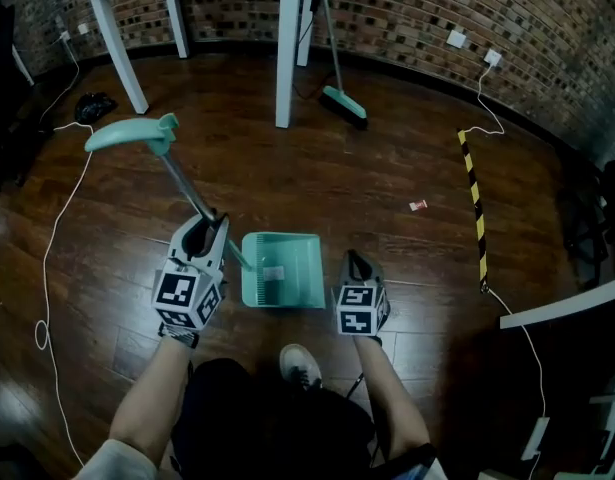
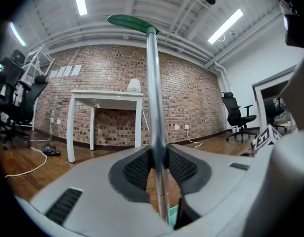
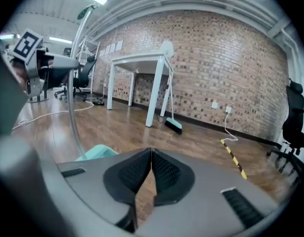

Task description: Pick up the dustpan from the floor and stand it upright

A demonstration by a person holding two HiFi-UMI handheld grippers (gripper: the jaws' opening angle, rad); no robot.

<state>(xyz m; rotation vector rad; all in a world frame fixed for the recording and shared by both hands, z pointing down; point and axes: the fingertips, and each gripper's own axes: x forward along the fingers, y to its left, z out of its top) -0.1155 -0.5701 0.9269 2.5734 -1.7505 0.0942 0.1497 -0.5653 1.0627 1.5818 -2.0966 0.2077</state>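
The teal dustpan's pan rests on the wooden floor between my two grippers. Its metal pole rises from the pan's left side and ends in a teal handle. My left gripper is shut on this pole low down; in the left gripper view the pole runs straight up between the pads to the handle. To the right of the pan, my right gripper is shut with nothing in it. In the right gripper view its pads meet, and the pan lies to the left.
A teal broom leans by the white table leg at the back. A white cable trails along the left floor. Yellow-black tape and a small scrap lie to the right. The person's shoe is just behind the pan.
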